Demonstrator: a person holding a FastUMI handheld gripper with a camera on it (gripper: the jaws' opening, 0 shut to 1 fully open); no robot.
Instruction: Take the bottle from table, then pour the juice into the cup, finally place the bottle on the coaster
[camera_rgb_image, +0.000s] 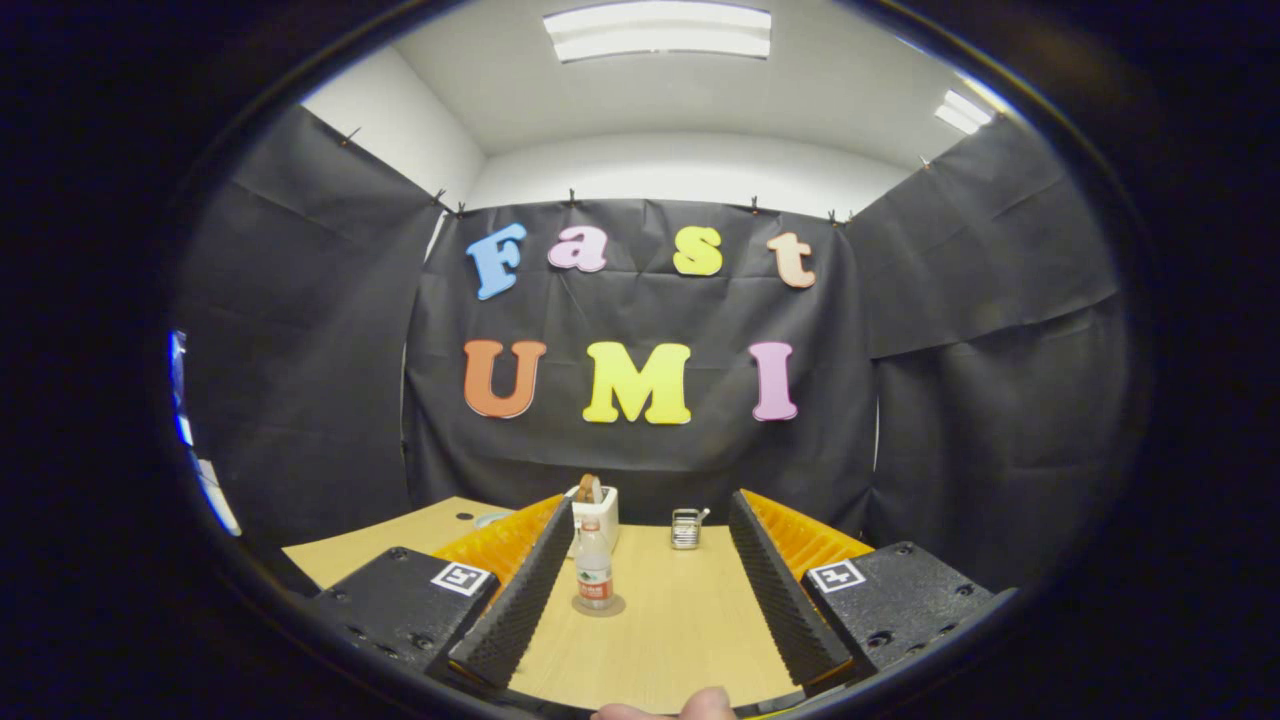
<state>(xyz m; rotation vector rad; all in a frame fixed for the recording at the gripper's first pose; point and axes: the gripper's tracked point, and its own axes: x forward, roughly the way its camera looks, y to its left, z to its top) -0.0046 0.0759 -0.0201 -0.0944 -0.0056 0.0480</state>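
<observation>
Bottle (594, 574) first: a small clear one with a pale cap and a band of label, standing upright on a round coaster (598, 605) on the wooden table (680, 640). It sits between the two fingers of the gripper (648, 585) but close to the left finger's ridged face, not touching either; the fingers are spread wide with nothing in their grasp. Bare tabletop lies open between the bottle and the right finger, and nearer the camera as well. Just behind the bottle stands a white box-like holder (602, 508) with a brown object poking from its top, partly hidden by the left finger. To the right of that, well apart from the bottle, is a small glass cup (687, 528) with ribbed sides near the table's far edge. Beyond that edge hangs the black cloth wall (640, 450). A person's fingertip (700, 705) shows at the near edge of the table.
</observation>
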